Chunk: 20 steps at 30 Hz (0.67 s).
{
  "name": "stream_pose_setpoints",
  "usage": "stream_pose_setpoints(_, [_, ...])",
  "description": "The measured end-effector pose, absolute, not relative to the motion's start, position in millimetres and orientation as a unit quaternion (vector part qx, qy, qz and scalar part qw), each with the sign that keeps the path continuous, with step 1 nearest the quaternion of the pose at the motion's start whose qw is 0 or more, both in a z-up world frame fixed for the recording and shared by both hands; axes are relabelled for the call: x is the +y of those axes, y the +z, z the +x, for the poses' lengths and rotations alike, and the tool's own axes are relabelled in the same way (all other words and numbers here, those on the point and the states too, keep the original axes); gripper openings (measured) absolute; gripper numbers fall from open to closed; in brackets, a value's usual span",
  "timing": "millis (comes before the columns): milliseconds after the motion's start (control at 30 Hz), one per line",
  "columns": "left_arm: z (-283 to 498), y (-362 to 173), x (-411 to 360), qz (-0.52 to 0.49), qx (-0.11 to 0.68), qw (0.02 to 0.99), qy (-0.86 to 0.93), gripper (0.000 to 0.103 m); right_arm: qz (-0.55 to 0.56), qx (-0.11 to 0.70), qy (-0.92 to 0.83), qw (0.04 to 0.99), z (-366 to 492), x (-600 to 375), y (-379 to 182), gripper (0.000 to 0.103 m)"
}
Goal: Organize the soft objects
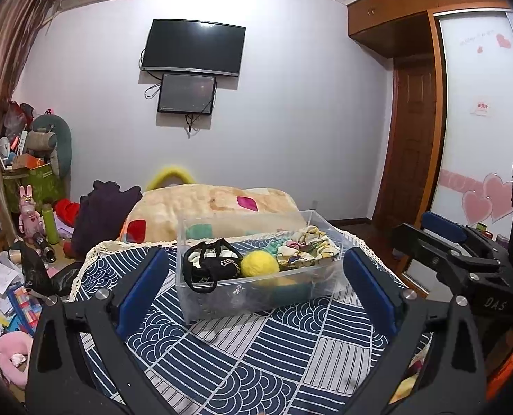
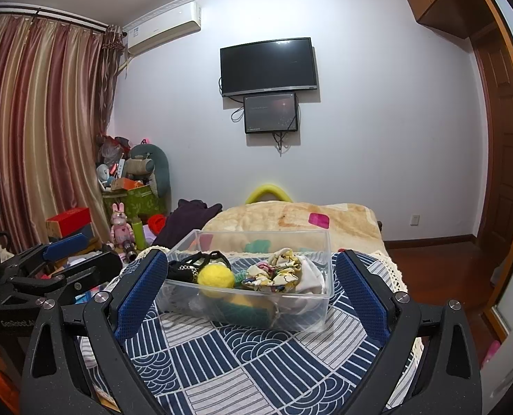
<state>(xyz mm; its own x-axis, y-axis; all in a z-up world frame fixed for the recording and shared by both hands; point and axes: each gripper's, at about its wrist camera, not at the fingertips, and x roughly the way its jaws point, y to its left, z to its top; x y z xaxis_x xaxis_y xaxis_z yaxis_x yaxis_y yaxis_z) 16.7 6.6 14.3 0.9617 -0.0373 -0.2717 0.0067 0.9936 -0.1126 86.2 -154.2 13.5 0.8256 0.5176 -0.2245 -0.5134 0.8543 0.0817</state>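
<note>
On the bench (image 1: 242, 356), covered in a blue-and-white patterned cloth, stands one clear plastic bin (image 1: 256, 297). It holds one floral fabric piece (image 1: 306, 249), one black pouch (image 1: 211, 264) with looped straps and one yellow ball (image 1: 259, 264), with more soft things beneath that are hard to tell apart. Both tools hover near the bin, spread wide and holding nothing: the left tool (image 1: 256, 283) and the right tool (image 2: 253, 290). "DAS" reads on the right tool's body in the left wrist view.
</note>
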Motion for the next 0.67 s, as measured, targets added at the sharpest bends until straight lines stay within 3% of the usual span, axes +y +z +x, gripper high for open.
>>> stream_pose_setpoints(667, [19.4, 13.0, 4.8, -0.064, 0.151, 0.986, -0.02, 0.102, 0.01, 0.12, 0.27, 0.955, 84.7, -151.3, 15.9, 0.1])
